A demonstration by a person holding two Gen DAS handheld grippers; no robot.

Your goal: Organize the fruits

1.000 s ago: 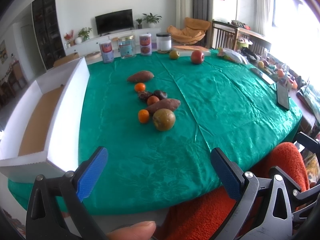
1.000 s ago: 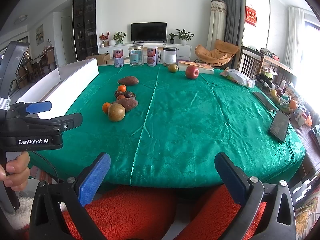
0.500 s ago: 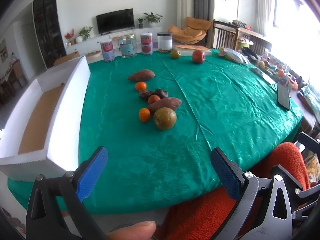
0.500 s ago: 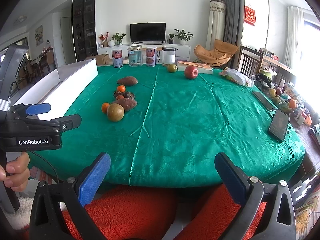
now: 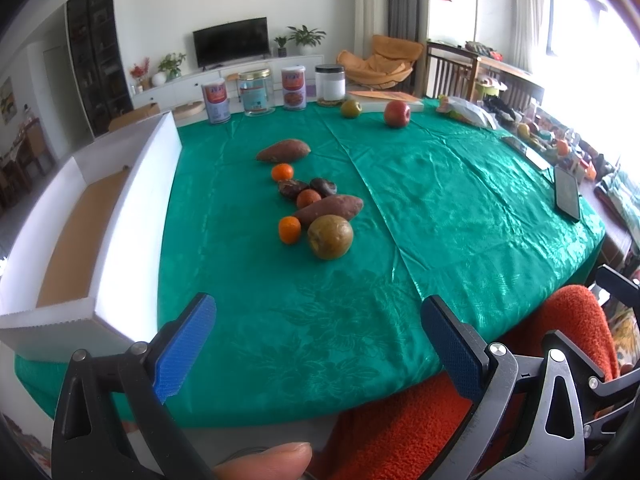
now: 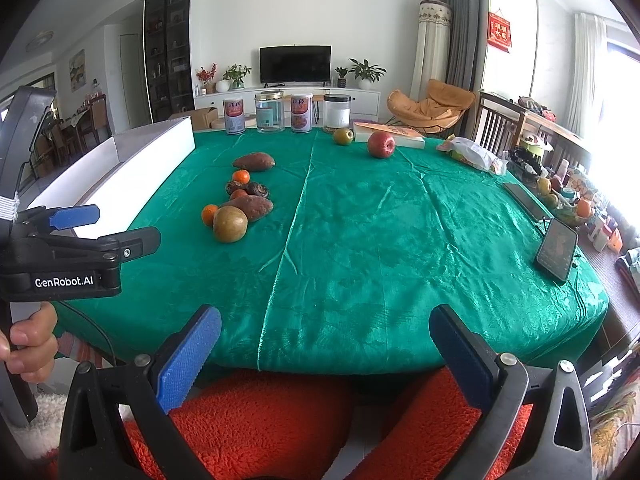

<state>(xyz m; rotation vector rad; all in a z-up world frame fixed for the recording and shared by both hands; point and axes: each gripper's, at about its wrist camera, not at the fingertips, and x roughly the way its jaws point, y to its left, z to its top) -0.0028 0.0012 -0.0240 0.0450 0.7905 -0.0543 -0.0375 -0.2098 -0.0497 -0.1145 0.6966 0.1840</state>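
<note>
Near table edge, left gripper (image 5: 318, 338) and right gripper (image 6: 326, 346) agape, empty; fruits (image 5: 330, 236) apparently untouched.

Left gripper (image 5: 318, 340) was held level at the near edge of the scene, its blue-padded fingers (image 5: 184, 346) spread wide apart with nothing between them. Right gripper (image 6: 324, 354) was likewise held with jaws parted and unloaded. The left hand (image 6: 28, 344) was seen wrapped around the handle below the left gripper; a thumb tip (image 5: 266, 462) was visible nearest the camera.
</note>
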